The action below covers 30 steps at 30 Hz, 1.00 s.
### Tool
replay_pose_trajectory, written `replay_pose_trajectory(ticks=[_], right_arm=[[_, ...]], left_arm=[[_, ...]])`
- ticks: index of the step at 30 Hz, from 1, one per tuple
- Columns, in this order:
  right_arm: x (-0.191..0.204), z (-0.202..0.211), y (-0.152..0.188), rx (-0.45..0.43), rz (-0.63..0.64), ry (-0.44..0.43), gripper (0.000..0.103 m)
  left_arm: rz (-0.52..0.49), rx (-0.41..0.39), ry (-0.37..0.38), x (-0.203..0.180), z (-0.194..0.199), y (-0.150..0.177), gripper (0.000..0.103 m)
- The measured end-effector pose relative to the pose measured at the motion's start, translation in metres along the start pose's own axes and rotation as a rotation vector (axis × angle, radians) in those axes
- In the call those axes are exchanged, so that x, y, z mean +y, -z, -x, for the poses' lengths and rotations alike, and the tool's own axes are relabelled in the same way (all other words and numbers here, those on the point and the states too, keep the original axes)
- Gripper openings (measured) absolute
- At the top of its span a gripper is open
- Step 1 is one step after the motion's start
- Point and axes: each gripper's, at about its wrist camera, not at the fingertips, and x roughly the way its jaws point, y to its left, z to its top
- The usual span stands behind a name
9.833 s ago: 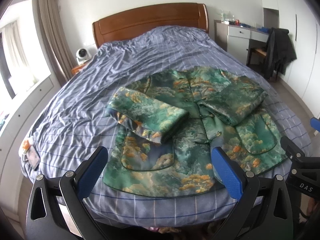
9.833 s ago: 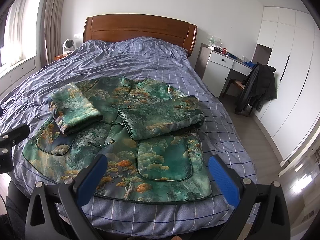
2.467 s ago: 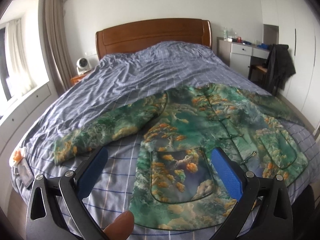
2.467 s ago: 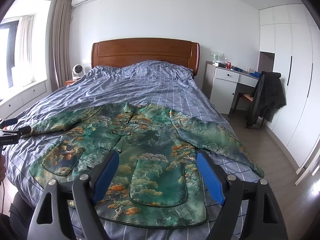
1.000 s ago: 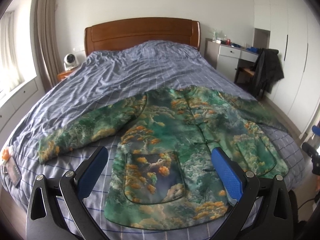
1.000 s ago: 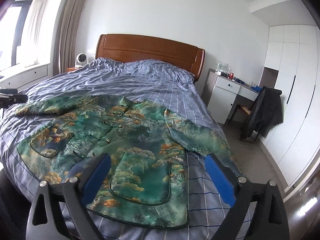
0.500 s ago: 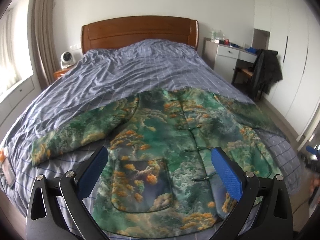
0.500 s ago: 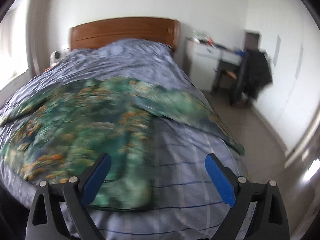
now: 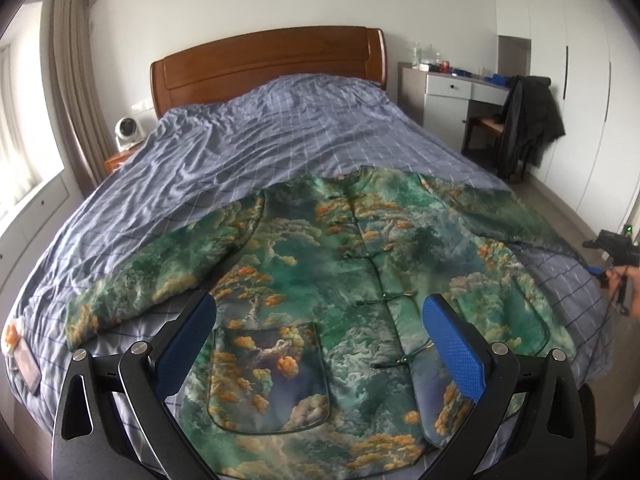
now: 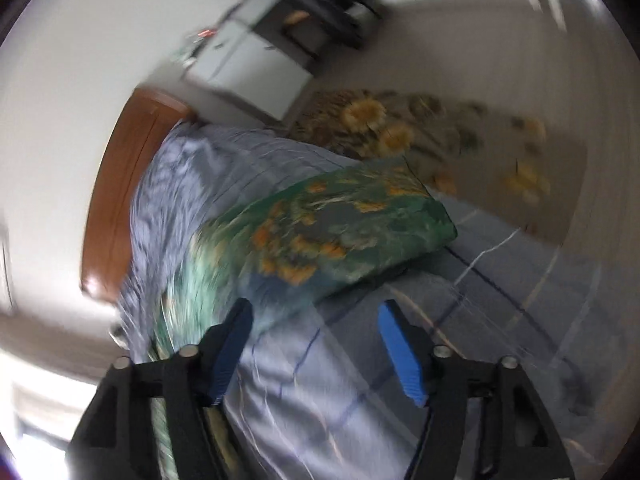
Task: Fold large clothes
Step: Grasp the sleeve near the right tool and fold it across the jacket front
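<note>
The green padded jacket with an orange and grey landscape print (image 9: 360,280) lies spread flat, front side up, on the blue-grey checked bed cover (image 9: 260,140) of the bed with a brown wooden headboard (image 9: 264,64). Both sleeves are stretched out to the sides, and the row of knot buttons runs down the middle of the jacket.

The left gripper (image 9: 320,344) hangs above the near hem of the jacket. Its two blue padded fingers (image 9: 454,348) stand wide apart and nothing is between them; beyond the gap between the fingers one sees the left patch pocket (image 9: 268,372) and the button row. The jacket does not touch the pads.

The right gripper (image 10: 316,352) is seen in a strongly blurred and tilted picture. Its jaws have just been closing, but they are still parted and hold nothing: between the fingers (image 10: 400,354) there is only bed cover. The end of the right sleeve (image 10: 340,228) lies just ahead of the fingertips, a little to the side of the left finger, apart from the pads. Past the sleeve, on the floor, there is a brownish rug with yellow flowers (image 10: 420,136).

In the left wrist view the right gripper shows at the far right edge, held by a hand (image 9: 626,284), near the tip of that sleeve. A white desk (image 9: 452,88) and a chair with a dark coat (image 9: 528,120) stand behind it.
</note>
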Motion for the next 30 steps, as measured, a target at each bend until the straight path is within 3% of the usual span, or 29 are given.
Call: replay_pose_trajectory(ticks=[6,8,9,15,19,22,25,30], right_arm=[[-0.039,-0.044,-0.015,-0.023,-0.276,-0.062,0.061],[-0.033,-0.047,-0.019,-0.069,-0.228,-0.003,0.019],[-0.028,-0.044,-0.019,-0.090,-0.194,0.019,0.016],[0.084,0.009,0.002,-0.296,0.263,0.020,0.010],[0.179,0.044,0.063,-0.378,0.677,-0.023,0.010],[0.228,0.053,0.116,-0.416,0.922,-0.035,0.010],[0.260,0.047,0.171,-0.426,1.117,-0.031,0.010],[0.276,0.016,0.254,-0.315,1.351,-0.029,0.010]], left_arm=[[0.003,0.019,-0.024,0.003,-0.007,0.004,0.103],[0.009,0.030,-0.036,0.007,-0.011,0.006,0.103],[0.014,0.033,-0.040,0.009,-0.012,0.007,0.103],[0.051,0.046,-0.065,0.023,-0.025,0.013,0.103],[0.106,0.056,-0.073,0.036,-0.032,0.014,0.103],[0.136,0.061,-0.072,0.044,-0.036,0.017,0.103],[0.138,0.069,-0.077,0.047,-0.040,0.020,0.103],[0.131,0.092,-0.052,0.044,-0.048,0.024,0.103]])
